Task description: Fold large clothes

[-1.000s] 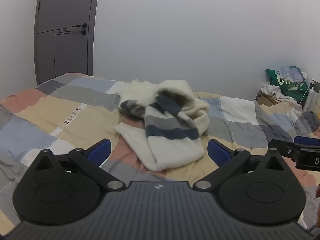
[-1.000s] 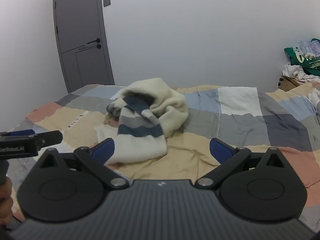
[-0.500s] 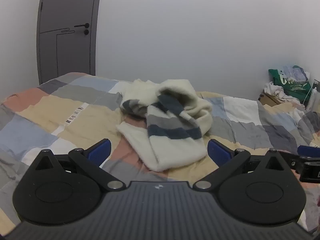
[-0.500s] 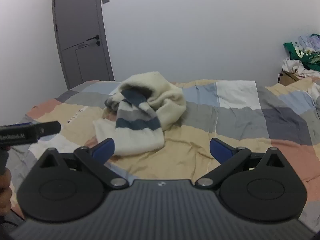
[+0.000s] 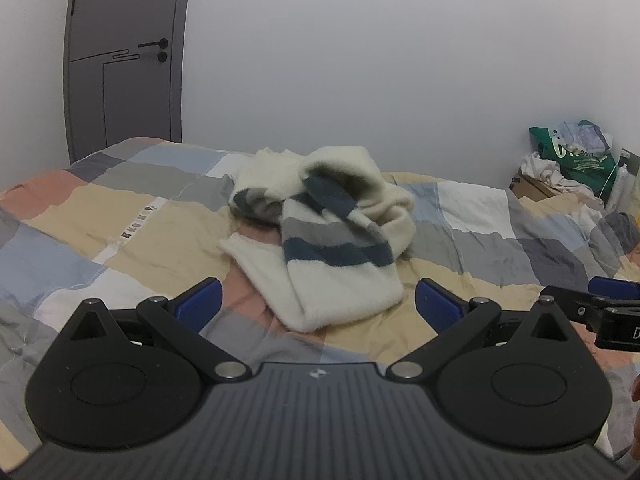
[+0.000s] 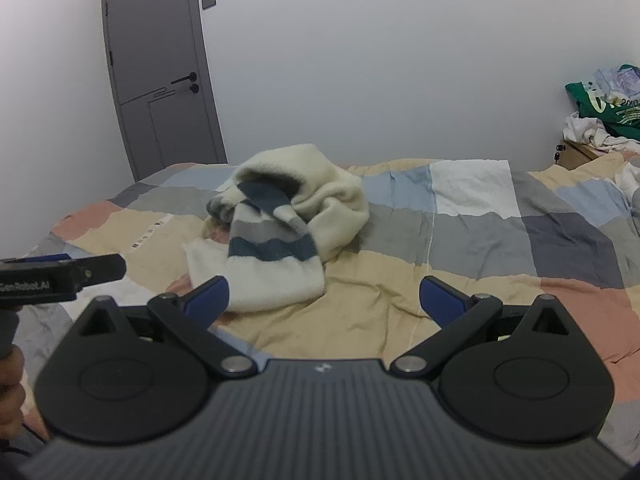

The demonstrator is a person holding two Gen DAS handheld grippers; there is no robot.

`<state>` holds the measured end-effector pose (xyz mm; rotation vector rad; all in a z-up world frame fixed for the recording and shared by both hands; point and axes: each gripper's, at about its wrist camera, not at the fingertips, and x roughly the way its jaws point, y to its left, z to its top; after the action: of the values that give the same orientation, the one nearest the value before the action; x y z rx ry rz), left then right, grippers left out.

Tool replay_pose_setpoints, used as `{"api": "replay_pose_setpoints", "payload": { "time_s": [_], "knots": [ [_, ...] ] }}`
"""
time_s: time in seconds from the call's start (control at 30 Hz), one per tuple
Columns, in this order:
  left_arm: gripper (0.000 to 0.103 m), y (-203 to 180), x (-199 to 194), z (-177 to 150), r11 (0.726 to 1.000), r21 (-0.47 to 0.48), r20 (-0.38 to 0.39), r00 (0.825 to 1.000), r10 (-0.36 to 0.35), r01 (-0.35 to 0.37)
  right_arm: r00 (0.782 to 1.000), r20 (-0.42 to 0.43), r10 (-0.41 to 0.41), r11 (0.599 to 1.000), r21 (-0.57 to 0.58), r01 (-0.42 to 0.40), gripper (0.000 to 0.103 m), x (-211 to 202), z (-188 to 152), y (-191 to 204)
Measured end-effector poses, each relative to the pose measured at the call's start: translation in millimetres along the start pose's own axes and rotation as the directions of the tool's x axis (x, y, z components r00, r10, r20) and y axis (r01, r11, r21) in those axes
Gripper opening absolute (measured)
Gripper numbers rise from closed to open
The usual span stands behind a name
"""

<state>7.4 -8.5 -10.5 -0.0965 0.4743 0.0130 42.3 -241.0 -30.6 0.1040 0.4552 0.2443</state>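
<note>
The sweater (image 5: 320,240) is a cream fuzzy knit with dark blue and grey bands, lying in an unfolded heap; one banded section drapes forward over a flat cream panel, and a rounded cream fold rises behind it. It sits near the middle of the bed (image 5: 132,236), at 12 o'clock from the left claw (image 5: 318,304) and at about 11 o'clock from the right claw (image 6: 324,298). Both claws are spread wide with nothing between their blue fingertips, each short of the garment. The bed carries a rumpled patchwork cover in tan, grey, blue, white and salmon. A plain white wall (image 5: 380,80) stands behind, with a grey door (image 5: 120,60) at 10 o'clock. A green bag (image 5: 572,152) and loose clothes are piled at 2 o'clock.
</note>
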Motion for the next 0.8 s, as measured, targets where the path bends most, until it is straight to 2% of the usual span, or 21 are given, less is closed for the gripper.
{"api": "replay_pose_setpoints", "payload": {
  "time_s": [0.8],
  "knots": [
    [0.103, 1.4, 7.0, 0.0, 1.000, -0.001, -0.002, 1.000, 0.015, -0.015, 1.000, -0.016, 0.001, 1.000, -0.002, -0.001, 0.103, 3.6, -3.2, 0.2]
  ]
}}
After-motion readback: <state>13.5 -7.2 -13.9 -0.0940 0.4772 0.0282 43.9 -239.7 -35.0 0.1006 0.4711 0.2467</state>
